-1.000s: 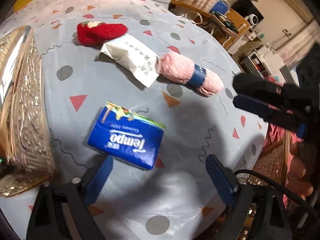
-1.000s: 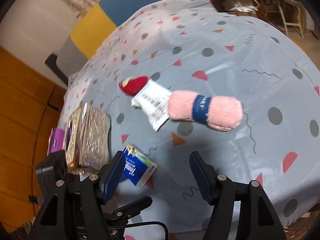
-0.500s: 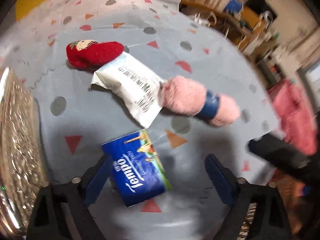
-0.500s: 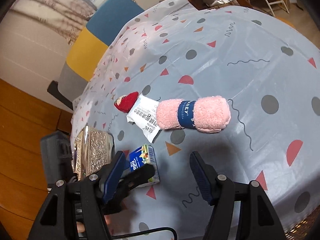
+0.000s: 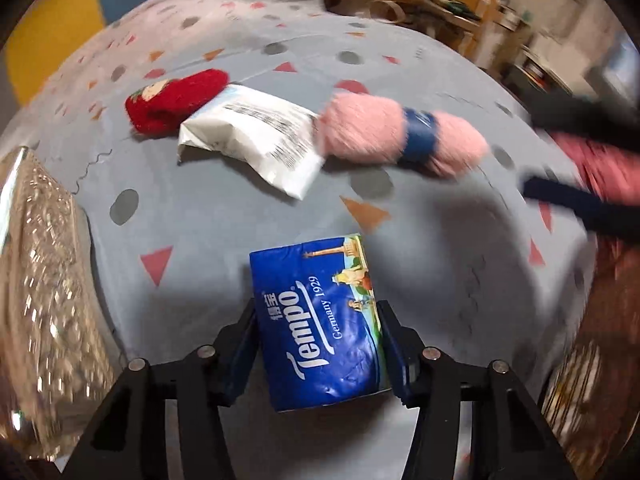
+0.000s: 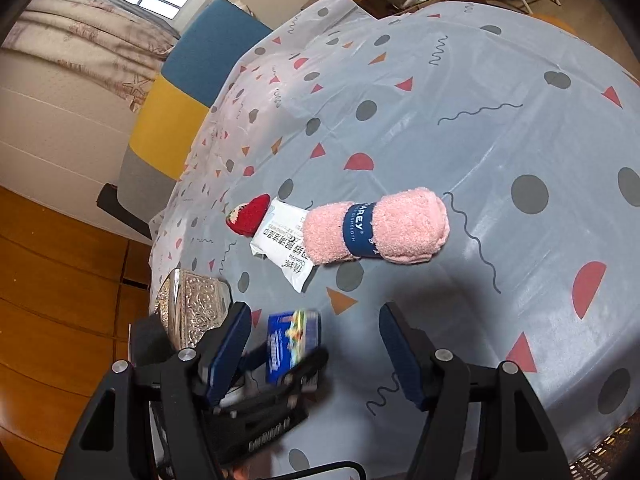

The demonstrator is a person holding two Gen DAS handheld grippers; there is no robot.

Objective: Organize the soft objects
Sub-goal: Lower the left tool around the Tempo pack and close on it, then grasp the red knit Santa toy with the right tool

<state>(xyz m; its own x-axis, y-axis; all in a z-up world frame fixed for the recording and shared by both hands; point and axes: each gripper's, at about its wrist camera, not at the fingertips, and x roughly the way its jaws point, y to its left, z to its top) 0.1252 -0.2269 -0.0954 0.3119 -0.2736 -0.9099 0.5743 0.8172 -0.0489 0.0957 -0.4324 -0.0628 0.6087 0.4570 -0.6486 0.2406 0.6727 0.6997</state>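
Observation:
A blue Tempo tissue pack [image 5: 320, 320] lies lengthwise between the fingers of my left gripper [image 5: 316, 312]. The jaws are closing and both pads touch its long sides. In the right wrist view the same pack [image 6: 292, 340] shows blurred in the left gripper [image 6: 288, 360], low on the table. Further back lie a red strawberry-faced plush [image 5: 176, 100], a white wipes packet [image 5: 256, 136] and a pink rolled towel with a blue band [image 5: 400, 132], end to end. My right gripper [image 6: 314, 312] hovers open with nothing held, short of the towel [image 6: 376, 228].
A silver embossed box [image 5: 36, 280] stands at the table's left edge. The round table wears a grey patterned cloth [image 6: 500, 140]. A blue, yellow and grey chair [image 6: 180, 92] stands beyond it. My right gripper's dark fingers [image 5: 580, 208] blur in at the right of the left wrist view.
My left gripper came down around the tissue pack and narrowed from wide open until its pads met the pack's sides. The right gripper rolled and shifted slightly, its opening unchanged.

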